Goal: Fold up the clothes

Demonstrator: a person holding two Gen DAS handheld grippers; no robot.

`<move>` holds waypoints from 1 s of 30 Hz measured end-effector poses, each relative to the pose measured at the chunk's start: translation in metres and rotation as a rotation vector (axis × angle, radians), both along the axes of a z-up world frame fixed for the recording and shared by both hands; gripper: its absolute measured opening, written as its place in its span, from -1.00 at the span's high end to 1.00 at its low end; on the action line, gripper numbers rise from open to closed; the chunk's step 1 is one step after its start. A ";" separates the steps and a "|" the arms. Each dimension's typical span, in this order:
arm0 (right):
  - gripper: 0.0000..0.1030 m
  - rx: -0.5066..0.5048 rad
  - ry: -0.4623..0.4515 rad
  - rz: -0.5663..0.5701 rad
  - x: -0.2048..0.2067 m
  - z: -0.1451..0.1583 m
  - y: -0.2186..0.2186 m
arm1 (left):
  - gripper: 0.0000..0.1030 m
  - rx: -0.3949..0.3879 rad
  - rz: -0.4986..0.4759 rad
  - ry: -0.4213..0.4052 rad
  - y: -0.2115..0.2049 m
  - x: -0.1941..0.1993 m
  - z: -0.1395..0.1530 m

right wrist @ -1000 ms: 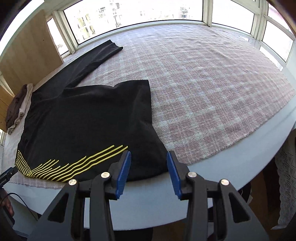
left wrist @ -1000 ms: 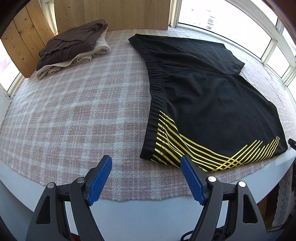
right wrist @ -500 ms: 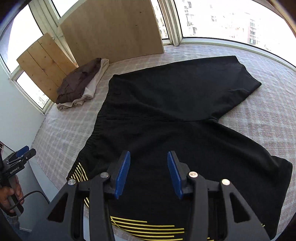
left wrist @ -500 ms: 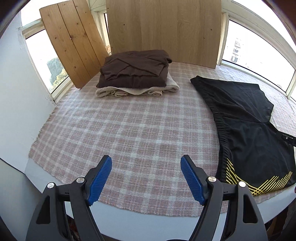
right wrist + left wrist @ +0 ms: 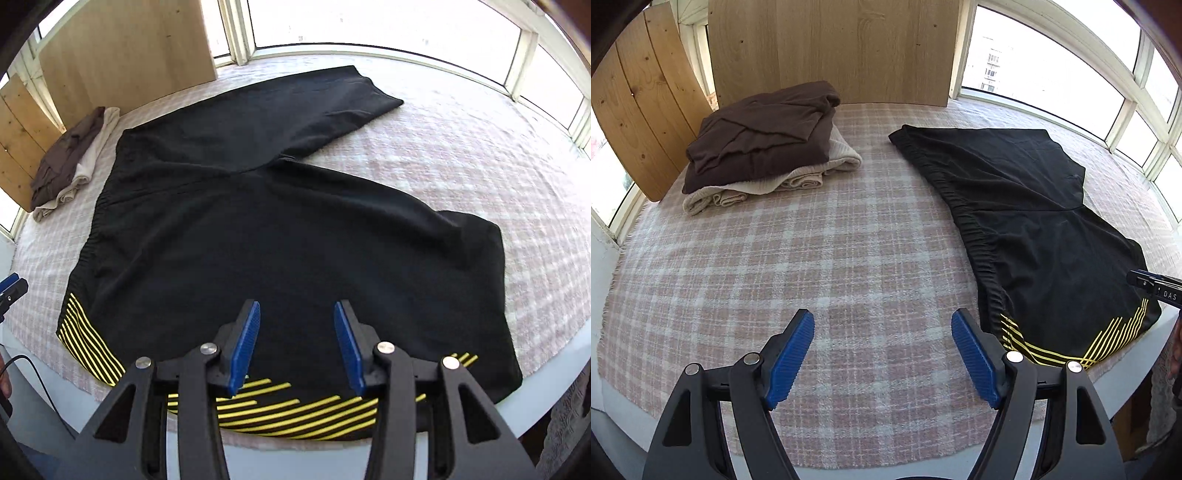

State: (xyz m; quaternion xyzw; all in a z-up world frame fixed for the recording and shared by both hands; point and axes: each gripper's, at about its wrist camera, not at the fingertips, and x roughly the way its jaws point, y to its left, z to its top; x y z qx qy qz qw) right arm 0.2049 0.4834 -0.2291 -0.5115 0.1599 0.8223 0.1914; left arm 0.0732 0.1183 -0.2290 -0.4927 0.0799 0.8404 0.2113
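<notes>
Black shorts (image 5: pixel 280 229) with yellow stripes along the near side lie spread flat on a pink plaid blanket (image 5: pixel 812 258). In the left wrist view the black shorts (image 5: pixel 1034 221) lie to the right, waistband toward the middle. My left gripper (image 5: pixel 882 347) is open over bare blanket, left of the waistband, holding nothing. My right gripper (image 5: pixel 295 339) hovers open above the near striped part of the shorts, nothing between its blue pads. The right gripper's tip (image 5: pixel 1152 284) pokes in at the right edge of the left wrist view.
A folded stack, brown garment (image 5: pixel 761 136) on a beige one (image 5: pixel 775 181), sits at the far left of the blanket. Wooden boards (image 5: pixel 831 48) lean against the windows behind it. The white table edge (image 5: pixel 554 362) runs close below the shorts. A cable (image 5: pixel 33 376) hangs at lower left.
Both views swung. The left gripper moved from the striped corner out over bare blanket, then slightly back toward the waistband. The right gripper moved in from the table edge over the shorts.
</notes>
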 end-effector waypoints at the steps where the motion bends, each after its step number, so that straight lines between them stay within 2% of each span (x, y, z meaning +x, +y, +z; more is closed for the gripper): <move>1: 0.19 0.002 -0.006 -0.030 0.016 -0.002 0.014 | -0.46 0.004 -0.002 -0.018 0.009 0.004 -0.004; 7: 0.19 0.013 -0.044 -0.206 0.111 -0.016 0.100 | -0.46 -0.007 0.015 -0.080 0.041 0.031 -0.019; 12: 0.19 -0.036 -0.019 -0.272 0.156 -0.028 0.133 | -0.46 -0.032 0.047 -0.112 0.049 0.042 -0.031; 17: 0.16 -0.053 0.021 -0.256 0.172 -0.031 0.140 | -0.46 -0.040 0.061 -0.120 0.060 0.051 -0.038; 21: -0.09 -0.080 0.030 -0.203 0.175 -0.031 0.126 | -0.46 -0.046 0.050 -0.122 0.070 0.059 -0.045; 28: -0.12 -0.072 0.060 -0.147 0.163 -0.030 0.099 | -0.46 -0.039 0.048 -0.088 0.072 0.063 -0.055; 30: -0.06 -0.069 0.057 -0.121 0.157 -0.031 0.098 | -0.45 -0.024 0.050 -0.082 0.071 0.063 -0.055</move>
